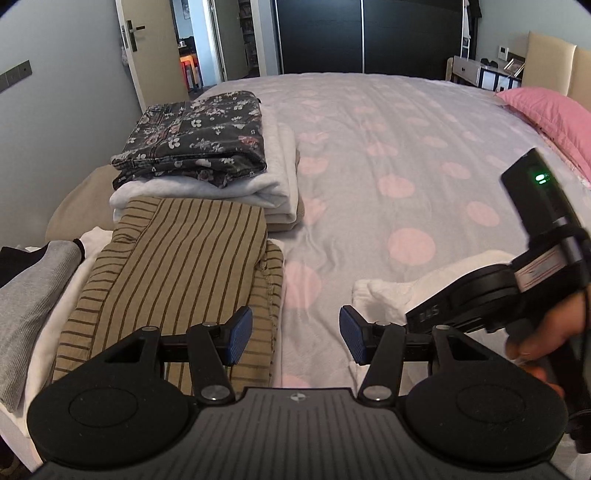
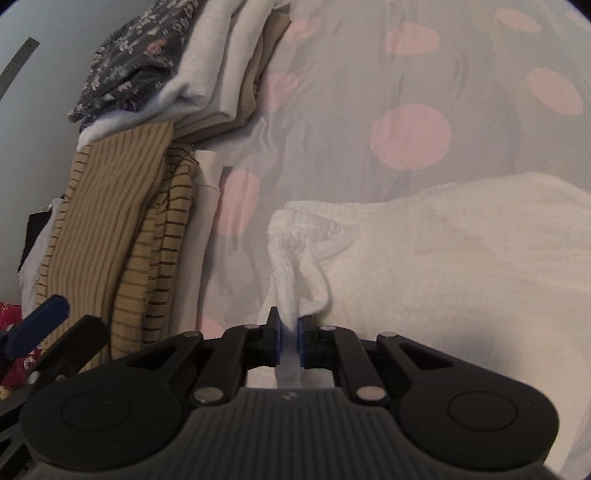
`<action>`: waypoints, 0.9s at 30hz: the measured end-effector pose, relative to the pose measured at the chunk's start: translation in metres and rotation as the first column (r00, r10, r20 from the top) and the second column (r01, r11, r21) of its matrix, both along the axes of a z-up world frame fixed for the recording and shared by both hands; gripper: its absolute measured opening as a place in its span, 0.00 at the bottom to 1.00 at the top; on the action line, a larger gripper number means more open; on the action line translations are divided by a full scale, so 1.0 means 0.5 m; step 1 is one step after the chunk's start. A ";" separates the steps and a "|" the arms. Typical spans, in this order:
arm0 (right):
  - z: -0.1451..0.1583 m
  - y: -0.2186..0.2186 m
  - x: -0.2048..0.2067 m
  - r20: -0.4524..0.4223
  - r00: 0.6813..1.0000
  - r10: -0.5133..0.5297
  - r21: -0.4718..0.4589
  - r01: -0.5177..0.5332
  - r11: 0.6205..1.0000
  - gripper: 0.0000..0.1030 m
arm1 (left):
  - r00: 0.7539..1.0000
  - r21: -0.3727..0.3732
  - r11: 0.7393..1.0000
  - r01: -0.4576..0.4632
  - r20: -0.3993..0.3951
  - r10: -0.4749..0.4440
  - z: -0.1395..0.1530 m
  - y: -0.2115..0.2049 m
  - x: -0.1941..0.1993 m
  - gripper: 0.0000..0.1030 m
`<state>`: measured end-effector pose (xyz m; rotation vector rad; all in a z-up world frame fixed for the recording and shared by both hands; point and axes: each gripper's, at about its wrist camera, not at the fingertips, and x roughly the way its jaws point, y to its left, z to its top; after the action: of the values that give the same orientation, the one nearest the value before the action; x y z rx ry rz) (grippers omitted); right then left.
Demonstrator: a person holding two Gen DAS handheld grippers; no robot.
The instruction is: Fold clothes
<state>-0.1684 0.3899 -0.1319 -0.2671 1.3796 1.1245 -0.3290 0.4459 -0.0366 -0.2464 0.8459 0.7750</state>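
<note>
Your right gripper pinches a corner of the white garment, lying on the bed at four o'clock, likely to lift a fold. Your left gripper hovers with fingers wide, beside the striped top at nine o'clock.

Pink pillow on bed, black wardrobe behind.

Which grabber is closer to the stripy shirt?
Left. The left gripper hangs open just beside the stripy shirt, one finger over its edge. The right gripper is farther off, shut on the white garment.
</note>
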 end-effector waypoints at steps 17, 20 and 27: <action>0.122 -0.119 0.003 0.166 0.980 0.108 0.050 -0.118 0.992 0.34 | 0.994 -0.059 0.995 0.078 -0.077 -0.083 -0.020 -0.046 0.026 0.49; 0.134 -0.175 -0.002 0.200 0.972 0.127 0.058 -0.141 0.988 0.34 | 0.989 -0.065 0.993 0.104 -0.095 -0.109 -0.026 -0.064 0.034 0.49; 0.122 -0.363 0.002 0.256 0.964 0.070 0.114 -0.102 0.988 0.33 | 0.978 -0.108 0.982 0.153 -0.127 -0.166 -0.053 -0.105 0.028 0.49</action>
<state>-0.1674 0.2086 -0.0710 -0.3684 1.0767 1.2008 -0.3150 0.3935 -0.0630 -0.2113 1.0209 0.6057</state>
